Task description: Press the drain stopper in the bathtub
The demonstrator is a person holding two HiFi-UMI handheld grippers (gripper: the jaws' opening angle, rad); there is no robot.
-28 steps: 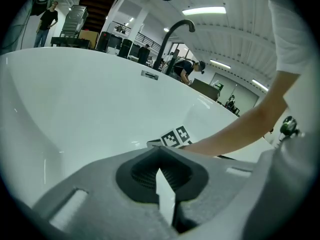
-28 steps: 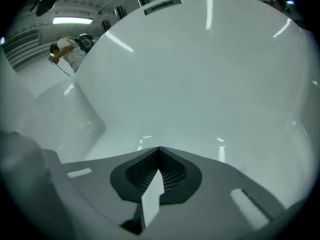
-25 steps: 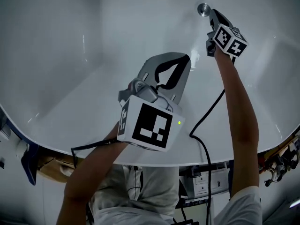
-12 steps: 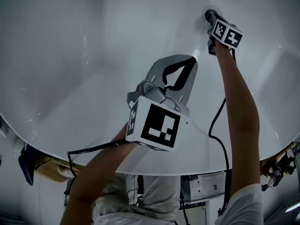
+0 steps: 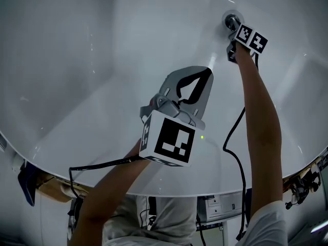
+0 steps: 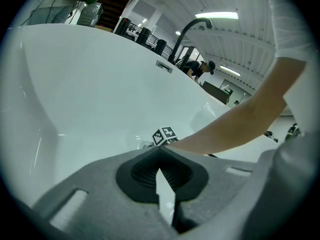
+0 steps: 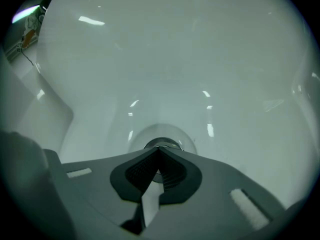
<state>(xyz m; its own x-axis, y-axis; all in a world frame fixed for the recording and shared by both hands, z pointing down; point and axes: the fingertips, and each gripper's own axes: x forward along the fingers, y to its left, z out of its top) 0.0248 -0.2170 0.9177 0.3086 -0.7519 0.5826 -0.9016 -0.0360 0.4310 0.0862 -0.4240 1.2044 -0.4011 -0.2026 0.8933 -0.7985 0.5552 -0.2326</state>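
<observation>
White bathtub [image 5: 77,60] fills the view, with one drain stopper [image 5: 229,20] on its floor. Of two tongs, the right tongs [image 5: 233,27] are clenched empty, tips seemingly touching the stopper. The left tongs [image 5: 201,75], also clenched empty, hover well apart from it.

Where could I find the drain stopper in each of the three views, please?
Head view: the drain stopper is at upper right, just up and left of the marker cube.
Left gripper view: probably the small metal glint low in the centre, just left of that cube.
Right gripper view: the stopper is at centre, directly beyond the shut right claw.
Shared landmark: the marker cube, in the head and left gripper views.
</observation>
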